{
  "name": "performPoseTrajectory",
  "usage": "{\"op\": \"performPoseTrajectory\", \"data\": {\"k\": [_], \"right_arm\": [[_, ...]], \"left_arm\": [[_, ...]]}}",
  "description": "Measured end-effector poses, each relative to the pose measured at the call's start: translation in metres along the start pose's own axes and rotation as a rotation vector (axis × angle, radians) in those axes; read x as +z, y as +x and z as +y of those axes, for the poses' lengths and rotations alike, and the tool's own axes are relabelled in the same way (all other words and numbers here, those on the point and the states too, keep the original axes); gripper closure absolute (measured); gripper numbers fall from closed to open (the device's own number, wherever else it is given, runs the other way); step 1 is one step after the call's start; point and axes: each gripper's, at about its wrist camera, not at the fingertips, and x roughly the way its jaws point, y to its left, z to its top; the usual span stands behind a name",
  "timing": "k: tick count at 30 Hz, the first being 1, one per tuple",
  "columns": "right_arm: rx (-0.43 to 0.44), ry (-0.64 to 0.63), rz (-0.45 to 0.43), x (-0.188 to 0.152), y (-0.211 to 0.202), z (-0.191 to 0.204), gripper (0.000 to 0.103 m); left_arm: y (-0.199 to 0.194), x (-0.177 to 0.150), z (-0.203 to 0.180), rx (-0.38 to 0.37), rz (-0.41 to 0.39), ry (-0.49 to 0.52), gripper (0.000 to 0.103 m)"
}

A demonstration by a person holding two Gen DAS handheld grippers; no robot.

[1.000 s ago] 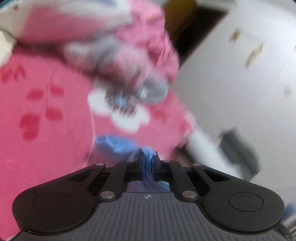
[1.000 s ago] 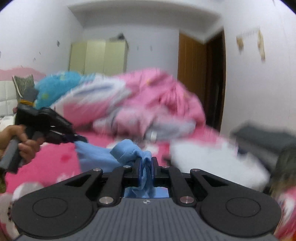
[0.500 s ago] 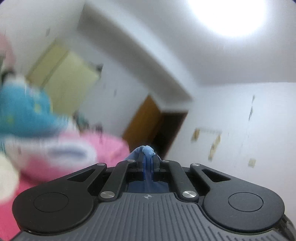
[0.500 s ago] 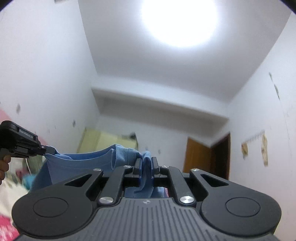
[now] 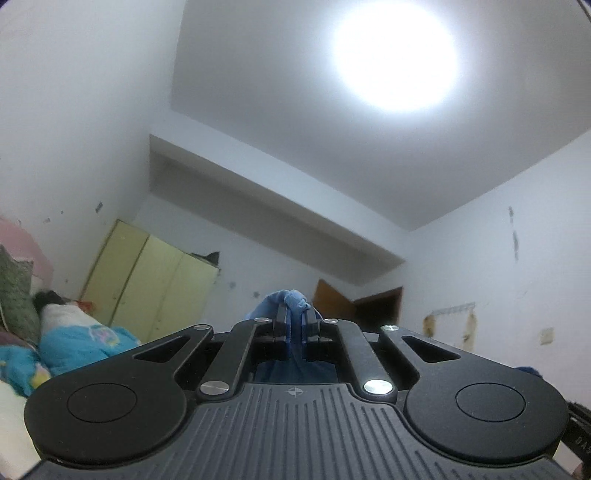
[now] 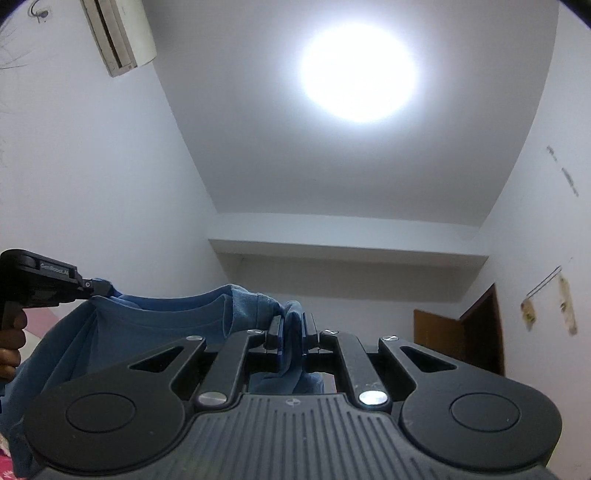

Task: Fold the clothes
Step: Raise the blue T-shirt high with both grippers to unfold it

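Note:
A blue garment [image 6: 147, 332] hangs in the air, stretched between both grippers. My right gripper [image 6: 291, 326] is shut on a bunched corner of it, pointing up toward the ceiling. My left gripper [image 5: 294, 319] is shut on another bunched corner of the blue garment [image 5: 291, 299]. In the right wrist view the left gripper [image 6: 99, 286] shows at far left, pinching the garment's other top corner, with the hand below it. The garment's neckline runs between the two grips. Its lower part is hidden below the grippers.
A bed with blue and pink bedding [image 5: 74, 343] and a pillow lies at lower left. A yellow wardrobe [image 5: 155, 288] stands at the back wall, a brown door [image 6: 461, 332] to the right. An air conditioner [image 6: 118, 33] hangs high on the left wall. A ceiling lamp [image 6: 358, 70] glares overhead.
Both grippers have swung up from the pink bedding and lifted the blue garment into the air. The views now face the ceiling, and the garment is spread wider between the grips.

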Motion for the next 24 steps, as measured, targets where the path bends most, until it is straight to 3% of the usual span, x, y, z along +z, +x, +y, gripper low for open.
{"op": "performPoseTrajectory", "data": {"k": [6, 9, 16, 19, 23, 24], "right_arm": [[0.003, -0.012, 0.070, -0.034, 0.046, 0.001, 0.095], [-0.009, -0.021, 0.112, -0.060, 0.081, 0.002, 0.095], [-0.033, -0.056, 0.267, -0.162, 0.194, -0.002, 0.095], [-0.028, -0.068, 0.371, -0.221, 0.242, -0.002, 0.095], [-0.018, -0.017, 0.620, -0.336, 0.296, -0.001, 0.092], [-0.020, 0.003, 0.691, -0.366, 0.302, -0.001, 0.089]], "left_arm": [[0.038, -0.027, 0.025, 0.047, 0.039, 0.001, 0.100], [0.076, -0.049, 0.043, 0.074, 0.087, -0.001, 0.100], [0.179, -0.121, 0.088, 0.160, 0.230, 0.030, 0.100], [0.213, -0.171, 0.120, 0.208, 0.326, 0.061, 0.100], [0.254, -0.262, 0.162, 0.270, 0.573, 0.074, 0.095], [0.262, -0.292, 0.175, 0.290, 0.653, 0.070, 0.086]]}}
